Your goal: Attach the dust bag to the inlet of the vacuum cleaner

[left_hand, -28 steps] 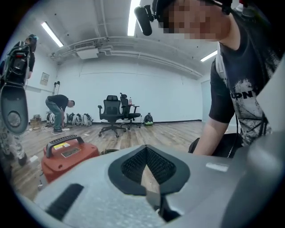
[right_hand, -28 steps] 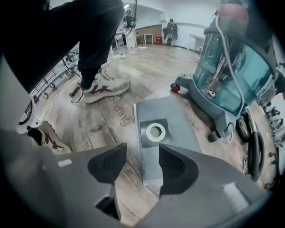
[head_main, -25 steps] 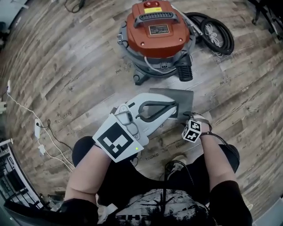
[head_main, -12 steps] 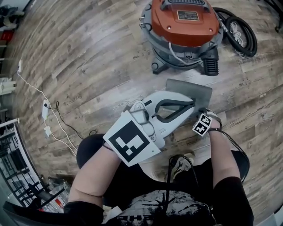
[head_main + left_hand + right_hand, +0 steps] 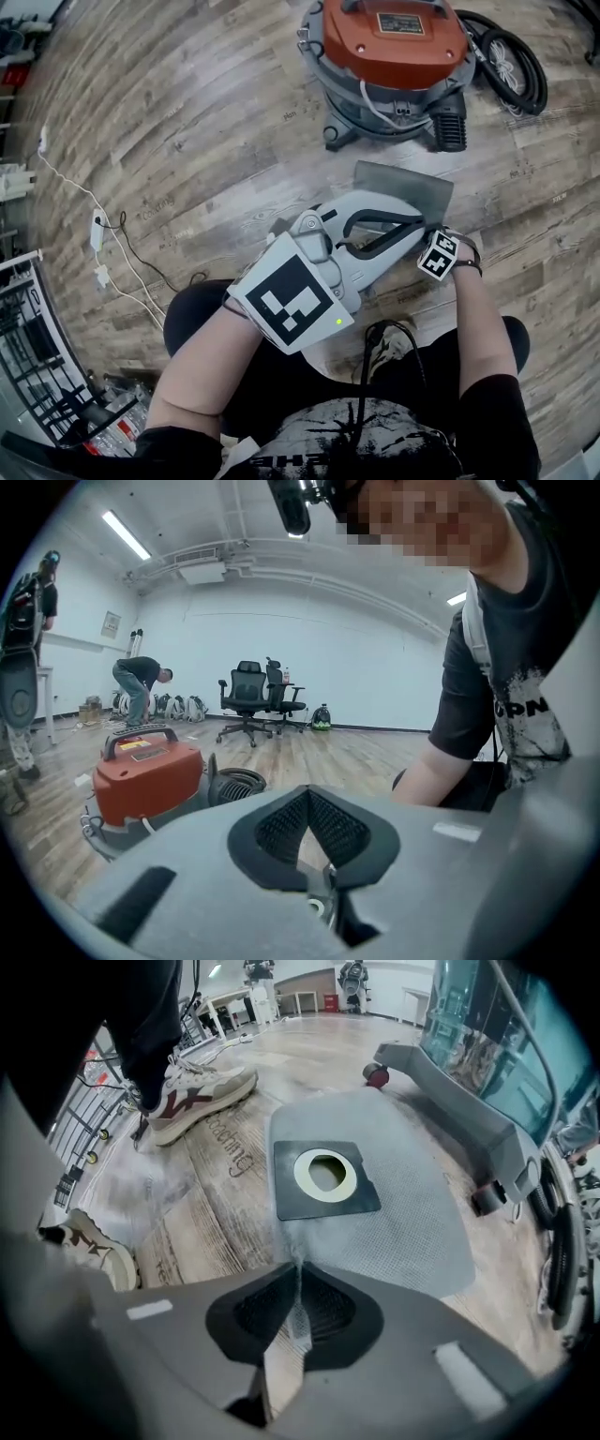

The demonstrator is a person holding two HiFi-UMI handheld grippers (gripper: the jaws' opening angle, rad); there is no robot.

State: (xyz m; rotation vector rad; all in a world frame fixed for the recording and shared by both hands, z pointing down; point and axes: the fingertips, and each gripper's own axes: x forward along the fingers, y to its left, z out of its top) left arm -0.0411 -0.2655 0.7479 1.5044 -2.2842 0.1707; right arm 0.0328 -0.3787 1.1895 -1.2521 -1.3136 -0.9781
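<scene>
Right gripper (image 5: 298, 1265): the jaws have just been closing and now pinch the near edge of the dust bag (image 5: 403, 1194), a thin fold of grey fabric standing between the pads. The gripper points down at the wooden floor (image 5: 225, 1213). The bag lies flat on the floor and spreads away from the jaws toward 12 o'clock. Its black square collar (image 5: 292, 1194), with a cream ring (image 5: 302, 1174) round the opening, faces up at 12 o'clock from the jaws. A person's shoe (image 5: 197, 1091) rests on the floor at 10 o'clock from the collar.

Left gripper (image 5: 307, 789): the jaws are together with nothing between them, held clear of the floor. In the head view its body overlaps the near part of the bag.

The vacuum cleaner (image 5: 394, 37), with an orange lid, stands at 12 o'clock from the bag, apart from it. A coiled black hose (image 5: 511, 61) lies at 3 o'clock from the cleaner.
</scene>
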